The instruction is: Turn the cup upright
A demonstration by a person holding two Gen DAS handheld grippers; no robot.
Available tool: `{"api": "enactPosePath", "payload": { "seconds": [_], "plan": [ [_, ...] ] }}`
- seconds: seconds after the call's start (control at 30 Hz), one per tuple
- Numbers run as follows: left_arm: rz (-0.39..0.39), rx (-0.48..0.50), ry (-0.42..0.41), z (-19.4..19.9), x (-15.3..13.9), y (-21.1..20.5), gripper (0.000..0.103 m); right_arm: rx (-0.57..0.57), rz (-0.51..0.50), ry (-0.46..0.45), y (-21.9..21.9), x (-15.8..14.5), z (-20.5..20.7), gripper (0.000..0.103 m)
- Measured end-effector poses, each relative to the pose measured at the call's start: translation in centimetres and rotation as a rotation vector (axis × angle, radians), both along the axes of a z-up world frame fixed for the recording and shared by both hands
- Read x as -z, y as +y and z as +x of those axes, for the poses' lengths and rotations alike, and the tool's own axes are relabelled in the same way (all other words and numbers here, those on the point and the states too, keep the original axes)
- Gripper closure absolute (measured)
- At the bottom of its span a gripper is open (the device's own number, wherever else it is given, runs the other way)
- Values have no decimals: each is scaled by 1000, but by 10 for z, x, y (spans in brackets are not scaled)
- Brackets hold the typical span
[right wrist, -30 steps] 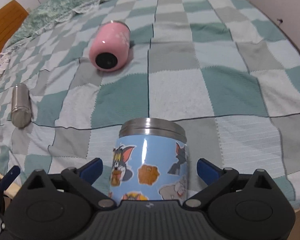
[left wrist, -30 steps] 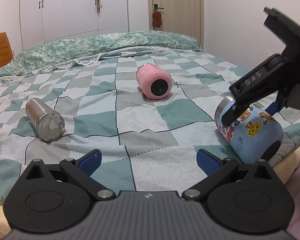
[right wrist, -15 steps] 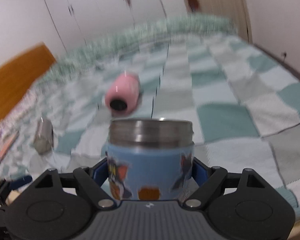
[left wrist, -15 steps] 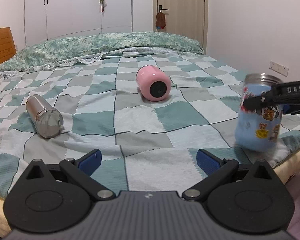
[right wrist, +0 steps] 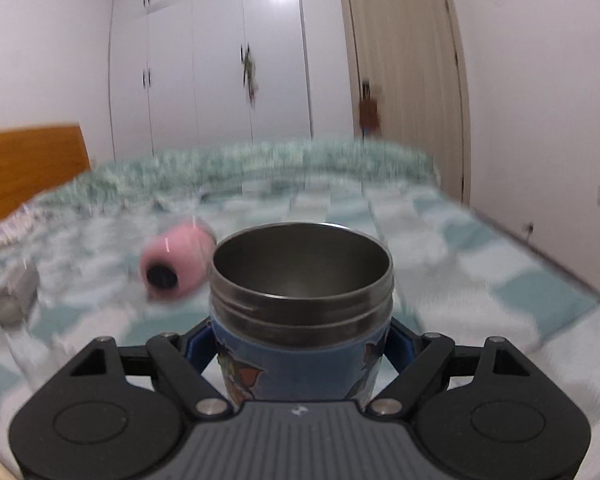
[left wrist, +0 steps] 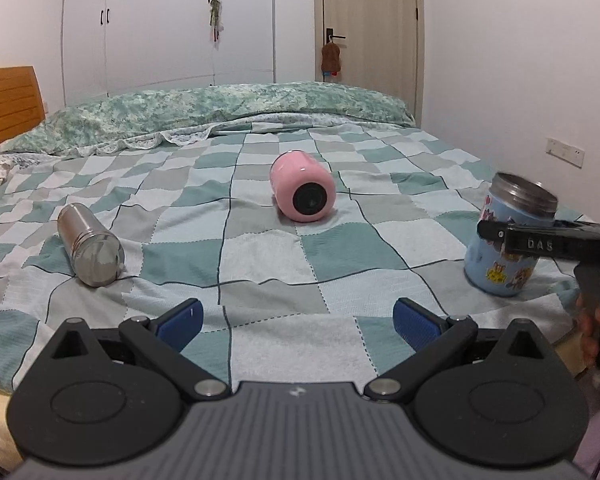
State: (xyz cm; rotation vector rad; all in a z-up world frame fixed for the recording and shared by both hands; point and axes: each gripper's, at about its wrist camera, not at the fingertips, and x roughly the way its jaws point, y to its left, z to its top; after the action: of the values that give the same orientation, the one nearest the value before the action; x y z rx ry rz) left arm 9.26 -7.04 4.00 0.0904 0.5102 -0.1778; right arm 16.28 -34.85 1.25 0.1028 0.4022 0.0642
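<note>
The blue cartoon-sticker cup (right wrist: 300,356) with a steel rim is clamped between the blue pads of my right gripper (right wrist: 300,350), mouth up. In the left wrist view the blue cup (left wrist: 504,240) stands nearly upright, tilted slightly, at the bed's right edge, with the right gripper (left wrist: 500,236) across its side. Whether its base touches the blanket I cannot tell. My left gripper (left wrist: 296,320) is open and empty, low over the bed's near edge.
A pink cup (left wrist: 304,186) lies on its side mid-bed, base toward me. A steel cup (left wrist: 90,244) lies on its side at the left. The checkered blanket (left wrist: 260,264) covers the bed. A wall and door stand to the right.
The right gripper closed on the blue cup and turned it from lying on its side to nearly upright, mouth up. The left gripper stayed put.
</note>
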Motion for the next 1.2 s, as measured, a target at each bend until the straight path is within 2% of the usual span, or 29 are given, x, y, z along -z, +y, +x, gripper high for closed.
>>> {"api": "enactPosePath", "payload": {
  "seconds": [0.07, 0.3, 0.33, 0.37, 0.4, 0.47, 0.57, 0.7, 0.93, 1.1, 1.2],
  "plan": [
    [11, -7, -4, -1, 1, -2, 0, -12, -32, -53, 2, 6, -4, 20],
    [0, -13, -44, -14, -5, -2, 0, -26, -35, -61, 3, 7, -10, 19],
    [-7, -5, -55, -17, -6, -1, 0, -30, -26, -69, 1, 5, -15, 12],
    [-15, 7, -74, -22, -9, 1, 0, -21, -20, -88, 0, 2, -23, 3],
    [-17, 12, -94, -26, -11, 2, 0, -10, -16, -121, -1, -2, -33, 0],
    [-7, 4, -137, -37, -14, 5, 0, -21, -9, -182, -2, -9, -58, 0],
    [38, -70, -205, -55, -17, 8, 0, -66, -18, -248, -1, -15, -95, 0],
    [-13, -55, -242, -77, -17, 19, 0, -101, -46, -311, 10, -18, -138, 0],
    [-48, -141, -245, -100, 13, 28, 0, -134, -117, -318, 39, -5, -181, 0],
    [-19, -168, -311, -106, 33, 29, 0, -120, -143, -337, 49, 10, -195, 0],
    [-25, -177, -323, -104, 38, 31, 0, -106, -184, -352, 56, 16, -200, 0]
  ]
}}
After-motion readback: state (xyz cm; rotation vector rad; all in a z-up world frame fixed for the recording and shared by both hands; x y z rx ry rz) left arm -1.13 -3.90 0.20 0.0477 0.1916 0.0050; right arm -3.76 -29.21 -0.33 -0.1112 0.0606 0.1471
